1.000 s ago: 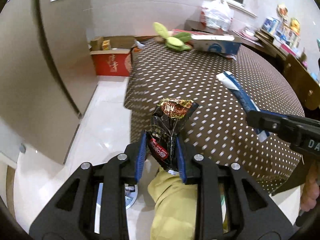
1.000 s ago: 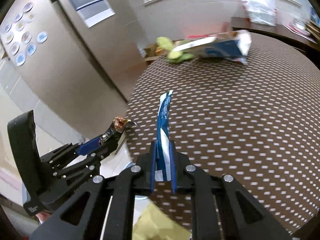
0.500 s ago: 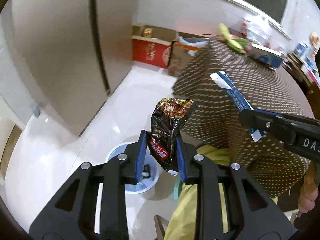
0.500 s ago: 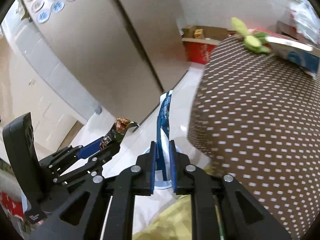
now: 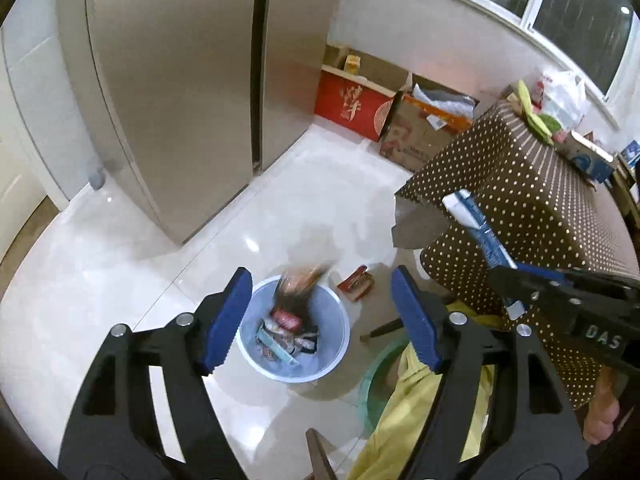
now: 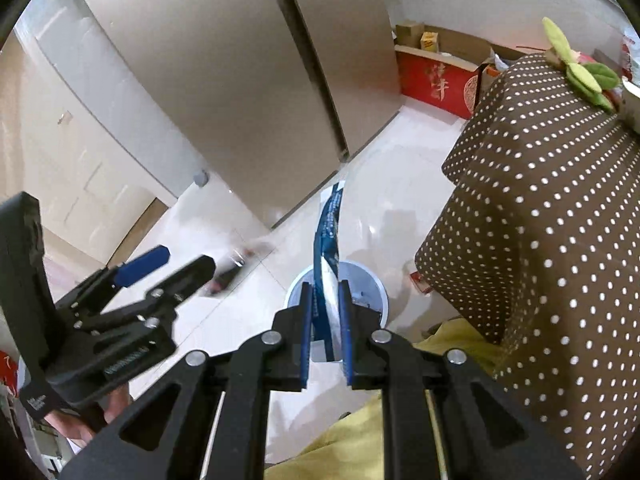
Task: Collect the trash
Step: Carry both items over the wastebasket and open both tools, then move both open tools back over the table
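Note:
My left gripper (image 5: pixel 322 320) hangs over a pale blue trash bin (image 5: pixel 256 356) on the white floor, its jaws opening. The dark snack wrapper (image 5: pixel 298 292) is a blur in the air between the spread jaws, free of the pads and dropping toward the bin, which holds several wrappers. From the right wrist view that wrapper (image 6: pixel 228 272) blurs just past the left gripper (image 6: pixel 176 264). My right gripper (image 6: pixel 325 340) is shut on a blue and white packet (image 6: pixel 328 240) that stands upright above the bin (image 6: pixel 374 284). The same packet (image 5: pixel 476 228) shows at the right of the left wrist view.
A red wrapper (image 5: pixel 356 282) lies on the floor beside the bin. A brown dotted tablecloth (image 5: pixel 520 208) drapes the table at right. A large steel fridge (image 5: pixel 180 80) stands behind. Red and brown cardboard boxes (image 5: pixel 352 104) sit by the wall. A yellow-clad leg (image 5: pixel 416 400) is below.
Both grippers swung from above the table out over the floor bin. The left jaws spread wide and the dark wrapper slipped out and now falls. The right gripper kept its packet.

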`<state>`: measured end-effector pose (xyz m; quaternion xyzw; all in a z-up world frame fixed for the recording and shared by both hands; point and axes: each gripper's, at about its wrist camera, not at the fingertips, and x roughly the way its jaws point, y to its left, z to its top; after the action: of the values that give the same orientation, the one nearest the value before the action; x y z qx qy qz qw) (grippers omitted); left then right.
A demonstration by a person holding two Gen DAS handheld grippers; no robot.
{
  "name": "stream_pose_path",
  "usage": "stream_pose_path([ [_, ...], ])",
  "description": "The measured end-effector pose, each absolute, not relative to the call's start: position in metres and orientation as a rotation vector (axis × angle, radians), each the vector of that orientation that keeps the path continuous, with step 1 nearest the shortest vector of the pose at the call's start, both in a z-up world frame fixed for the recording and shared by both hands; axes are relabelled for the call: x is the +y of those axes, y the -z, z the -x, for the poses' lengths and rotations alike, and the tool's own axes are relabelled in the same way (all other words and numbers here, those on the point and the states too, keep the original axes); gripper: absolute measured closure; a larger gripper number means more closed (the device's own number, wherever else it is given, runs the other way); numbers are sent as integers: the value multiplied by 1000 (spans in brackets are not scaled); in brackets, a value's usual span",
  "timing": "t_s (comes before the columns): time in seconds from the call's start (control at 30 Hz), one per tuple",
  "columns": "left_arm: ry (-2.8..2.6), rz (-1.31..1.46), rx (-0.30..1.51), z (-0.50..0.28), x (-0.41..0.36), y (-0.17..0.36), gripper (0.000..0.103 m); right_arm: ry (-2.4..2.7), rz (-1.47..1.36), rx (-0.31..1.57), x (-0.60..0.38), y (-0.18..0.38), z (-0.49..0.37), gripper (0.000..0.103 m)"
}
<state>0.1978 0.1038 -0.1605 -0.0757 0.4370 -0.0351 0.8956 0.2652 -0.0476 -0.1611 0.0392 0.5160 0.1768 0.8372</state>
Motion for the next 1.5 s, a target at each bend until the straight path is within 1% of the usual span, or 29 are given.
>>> stream_pose_path([
  [0.27, 5, 192, 931, -192, 128, 172, 32, -386, -47, 1145, -34, 180, -264, 90],
  [0.33, -14, 197, 938, -189, 133, 174, 32, -395, -11, 1160, -24, 186, -266, 88],
  [0.37, -23, 201, 942, -187, 135, 176, 32, -394, 24, 1167, -17, 190, -269, 70],
  [0.4, -28, 205, 944, -185, 136, 176, 32, -380, 51, 1165, -12, 193, -271, 37],
  [0.43, -36, 211, 947, -184, 138, 177, 32, -371, 58, 1149, -10, 195, -269, 29],
  [0.7, -65, 204, 931, -178, 140, 173, 32, -369, 27, 1153, -16, 196, -267, 29],
  [0.83, -61, 193, 918, -178, 137, 166, 32, -378, -20, 1144, -30, 186, -266, 29],
  [1.07, -23, 163, 892, -185, 122, 150, 32, -357, -79, 1073, -60, 160, -262, 29],
  [1.3, 56, 124, 871, -196, 91, 134, 31, -306, -146, 1008, -105, 136, -259, 29],
  [1.5, 141, 87, 856, -211, 55, 121, 27, -226, -227, 965, -160, 120, -260, 28],
])
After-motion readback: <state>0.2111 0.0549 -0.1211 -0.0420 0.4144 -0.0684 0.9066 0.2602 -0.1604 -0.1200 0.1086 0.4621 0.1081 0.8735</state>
